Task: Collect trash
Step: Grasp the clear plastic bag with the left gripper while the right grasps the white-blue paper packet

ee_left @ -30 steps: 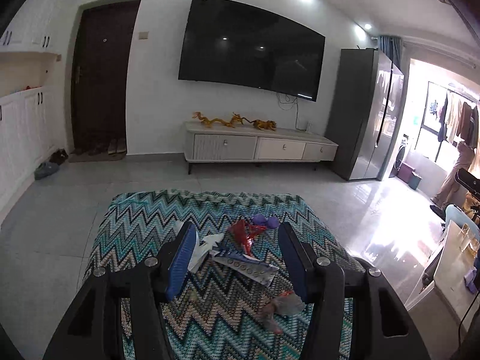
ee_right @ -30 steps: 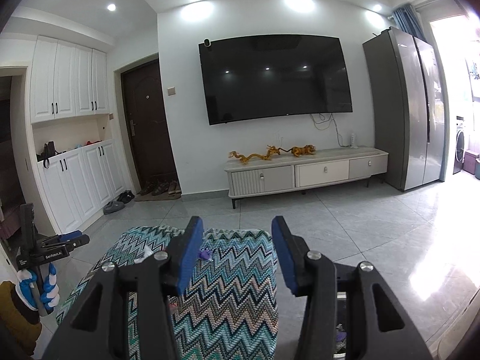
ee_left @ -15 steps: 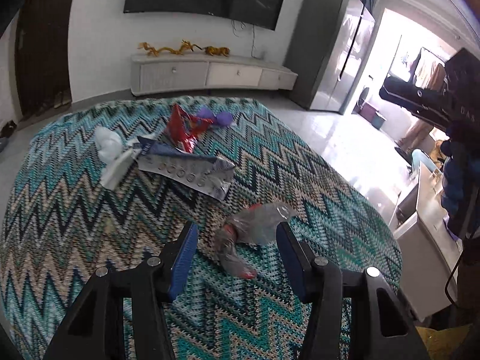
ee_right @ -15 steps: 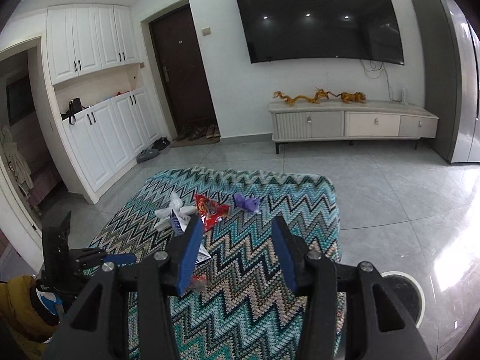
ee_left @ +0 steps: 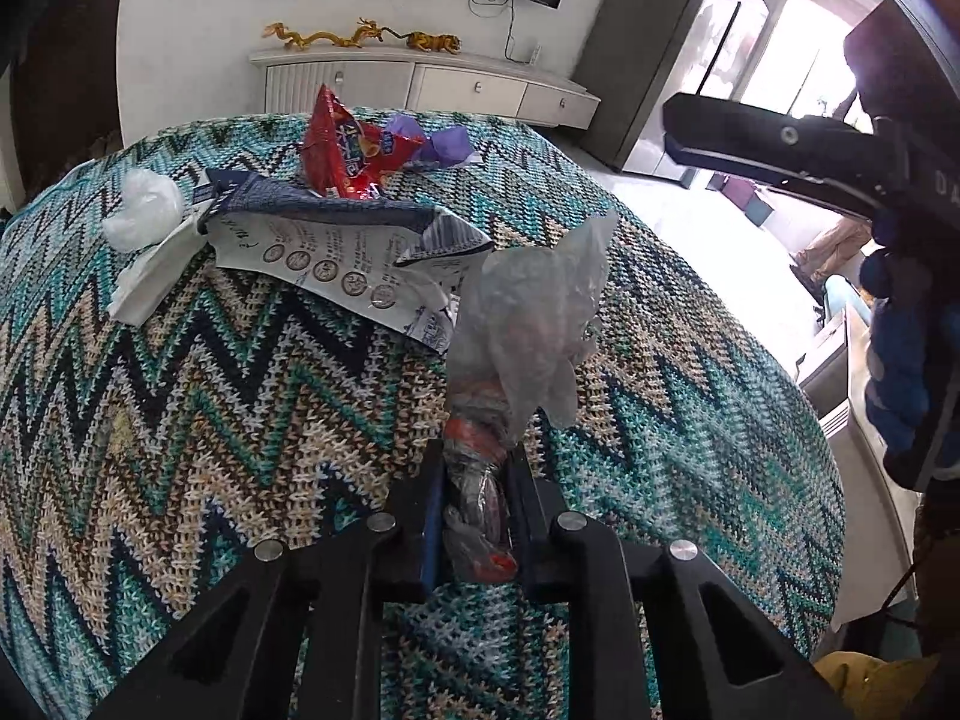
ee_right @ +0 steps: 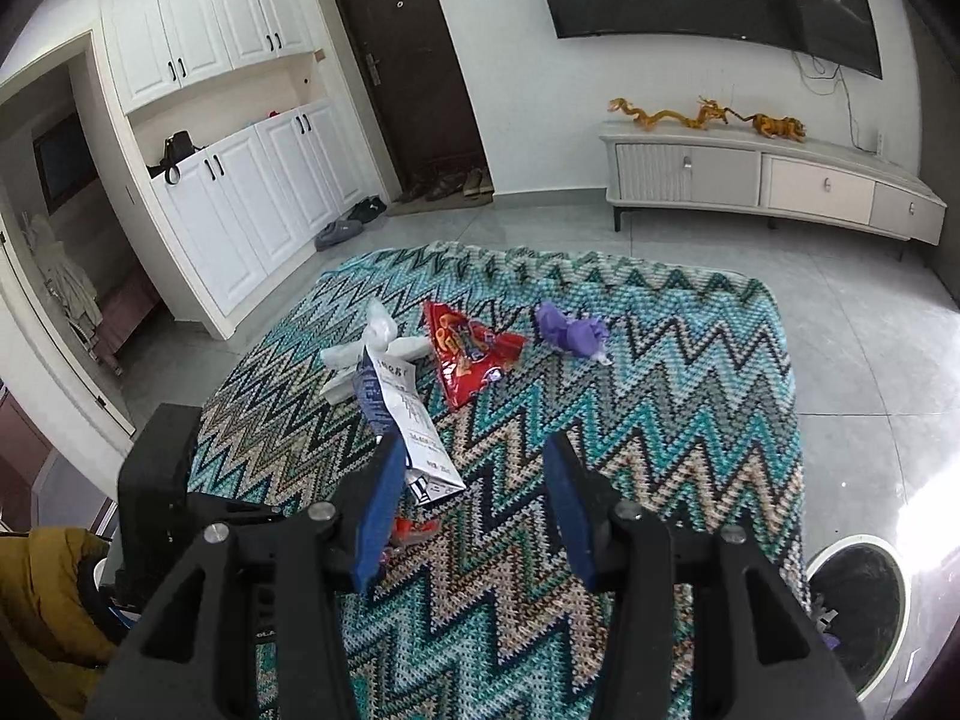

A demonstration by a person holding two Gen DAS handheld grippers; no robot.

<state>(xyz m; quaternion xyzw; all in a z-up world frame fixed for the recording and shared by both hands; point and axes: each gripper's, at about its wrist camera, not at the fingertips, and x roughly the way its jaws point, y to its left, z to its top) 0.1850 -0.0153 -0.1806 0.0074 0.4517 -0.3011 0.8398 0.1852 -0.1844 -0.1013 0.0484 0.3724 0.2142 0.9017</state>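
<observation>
Left gripper (ee_left: pixel 474 480): jaws have just been closing and now clamp the crumpled clear plastic wrapper with red print (ee_left: pixel 528 324). The wrapper's lower twisted end sits between the pads, its upper part sticking up over the zigzag teal-and-beige knitted cloth (ee_left: pixel 180 420).

Right gripper (ee_right: pixel 474 468): jaws apart, nothing between them, hanging above the near part of the cloth.

Remaining trash on the cloth, far of the left gripper:
- flattened white-and-navy printed carton (ee_left: pixel 336 252), just beside the wrapper on its left
- red foil snack bag (ee_left: pixel 348 150), at the carton's far edge
- crumpled purple wrapper (ee_left: pixel 432 141), right of the snack bag
- white tissue wad (ee_left: pixel 144 210) and folded white paper napkin (ee_left: pixel 156 273), at the carton's left end

Round black bin with white rim (ee_right: pixel 858 606) on the floor, just right of the cloth's near right corner.
</observation>
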